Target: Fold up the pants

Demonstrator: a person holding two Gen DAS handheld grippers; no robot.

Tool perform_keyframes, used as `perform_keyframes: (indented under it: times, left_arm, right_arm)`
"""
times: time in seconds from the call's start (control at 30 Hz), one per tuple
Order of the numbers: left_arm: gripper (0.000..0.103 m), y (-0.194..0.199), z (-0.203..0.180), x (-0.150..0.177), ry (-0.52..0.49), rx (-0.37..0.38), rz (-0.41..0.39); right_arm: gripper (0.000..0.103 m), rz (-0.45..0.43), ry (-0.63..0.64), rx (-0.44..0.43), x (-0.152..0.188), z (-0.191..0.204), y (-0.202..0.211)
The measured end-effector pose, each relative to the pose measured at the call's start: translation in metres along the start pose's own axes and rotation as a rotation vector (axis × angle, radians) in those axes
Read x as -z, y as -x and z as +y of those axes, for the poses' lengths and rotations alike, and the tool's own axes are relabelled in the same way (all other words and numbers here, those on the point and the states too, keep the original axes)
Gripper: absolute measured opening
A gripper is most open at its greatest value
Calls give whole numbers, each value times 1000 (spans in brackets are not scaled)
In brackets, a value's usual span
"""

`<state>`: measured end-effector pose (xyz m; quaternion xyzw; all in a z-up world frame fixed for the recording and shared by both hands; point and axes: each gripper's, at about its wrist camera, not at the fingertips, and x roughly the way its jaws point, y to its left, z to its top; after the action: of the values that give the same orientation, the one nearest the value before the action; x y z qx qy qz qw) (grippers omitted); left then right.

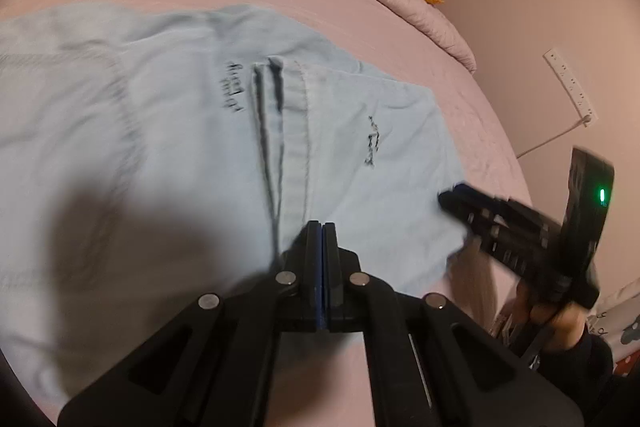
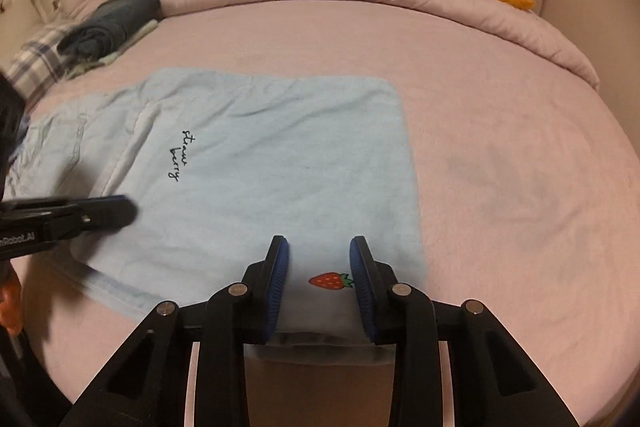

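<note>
Pants (image 2: 256, 171): flat on bed, at twelve o'clock from your spread right gripper (image 2: 320, 247); left gripper (image 1: 320, 227) pressed together, empty.

Pants (image 2: 256, 163) on bed (image 2: 500, 167)

both grippers are black, with ribbed blue pads (image 2: 280, 287) and round silver pivot pins (image 2: 237, 289). the right gripper (image 1: 452, 201) carries a green light (image 1: 602, 195); a dark sleeve (image 1: 592, 359) covers the wrist behind it. the left gripper (image 2: 132, 213) bears white lettering.
</note>
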<state>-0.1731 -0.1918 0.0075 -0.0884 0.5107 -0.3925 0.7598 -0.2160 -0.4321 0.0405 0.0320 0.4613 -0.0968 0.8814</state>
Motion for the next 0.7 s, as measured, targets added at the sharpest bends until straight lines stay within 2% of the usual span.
perform_keyframes:
  times: [0.07,0.13,0.27,0.33,0.37,0.5,0.57,0.7]
  left_arm:
    - [3,6,3,4,-16,-5,-16]
    - [3,4,4,4,-14,-2,-12]
    - [3,4,8,6,-4,20,-8]
    - [3,9,8,9,-7,26,-13]
    - [3,6,2,9,-7,25,-14]
    - [3,10,1,11,-15,26,-19]
    - [3,19,10,20,-7,39,-16]
    - [3,18,9,21,-14,39,-17]
  right_arm:
    - [34,-16,3,-8,-3,6,7]
    - [34,-66,37,-104,-14,22,9]
    - [34,-55,123,-270,-44,63,-9]
    - [17,-27,189,-286,-56,85,-31]
    - [14,-9,211,-296,-60,96,-40]
    - [9,32,252,-264,-74,124,-63]
    - [8,67,210,-281,-83,120,-65]
    - [8,41,118,-335,-73,95,-58]
